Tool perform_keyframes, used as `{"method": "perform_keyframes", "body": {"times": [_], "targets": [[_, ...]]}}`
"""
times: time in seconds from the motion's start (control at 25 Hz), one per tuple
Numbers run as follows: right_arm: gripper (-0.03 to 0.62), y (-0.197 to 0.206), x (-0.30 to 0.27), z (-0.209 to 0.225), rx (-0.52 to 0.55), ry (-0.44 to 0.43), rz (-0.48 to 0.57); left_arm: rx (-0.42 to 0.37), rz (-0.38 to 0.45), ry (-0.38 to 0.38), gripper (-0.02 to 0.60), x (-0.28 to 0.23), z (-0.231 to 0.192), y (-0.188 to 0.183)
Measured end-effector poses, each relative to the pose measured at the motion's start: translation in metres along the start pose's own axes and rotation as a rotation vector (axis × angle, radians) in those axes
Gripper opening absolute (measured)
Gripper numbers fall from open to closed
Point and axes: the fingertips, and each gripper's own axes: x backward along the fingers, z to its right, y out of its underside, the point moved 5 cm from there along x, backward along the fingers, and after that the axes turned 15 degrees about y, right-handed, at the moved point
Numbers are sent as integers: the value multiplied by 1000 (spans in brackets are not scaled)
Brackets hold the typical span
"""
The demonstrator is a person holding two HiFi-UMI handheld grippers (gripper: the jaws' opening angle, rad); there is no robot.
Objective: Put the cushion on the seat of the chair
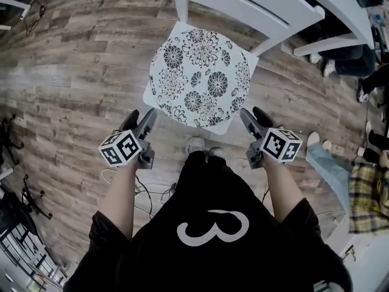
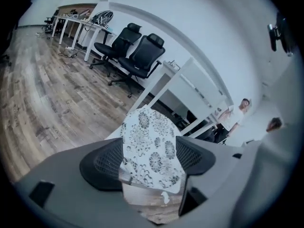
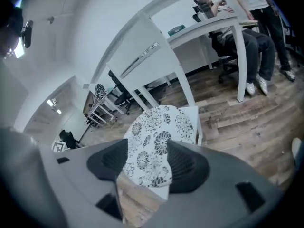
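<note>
The floral cushion (image 1: 197,78) already lies flat on the seat of the white chair (image 1: 243,8), covering it almost to every edge. It looks thin, soft and light, likely floppy, so any hold is best at its two front corners. The left gripper (image 1: 141,119) and right gripper (image 1: 254,117) hover there, jaws apart and empty. The plank floor (image 1: 73,72) lies all round, with office chairs (image 2: 137,56) behind.
</note>
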Motion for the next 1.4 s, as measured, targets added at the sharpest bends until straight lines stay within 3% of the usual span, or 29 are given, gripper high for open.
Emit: {"method": "perform_keyframes", "body": {"times": [0.16,0.24,0.36,0.48,0.6,0.68,0.76,0.92,1.08,1.4], "targets": [[92,-24,66,-44,8,-83,65,16,2,188,336,31,72,6],[47,-34,100,-65,45,-166,98,13,-8,272,336,47,109,13],[15,-32,154,-98,136,-368,75,-22,5,381,334,71,172,15],[9,-21,219,-118,241,-543,77,-108,36,485,305,98,252,19],[9,-12,284,-125,374,-633,128,-237,90,554,160,133,330,30],[9,-6,325,-123,439,-678,168,-317,121,576,52,156,374,41],[9,1,362,-118,488,-715,202,-382,145,583,19,175,414,54],[9,19,421,-108,559,-766,250,-494,185,598,14,206,480,82],[9,35,460,-99,565,-799,245,-557,165,616,14,223,523,110],[8,50,484,-92,537,-820,257,-595,137,581,14,236,542,138]]}}
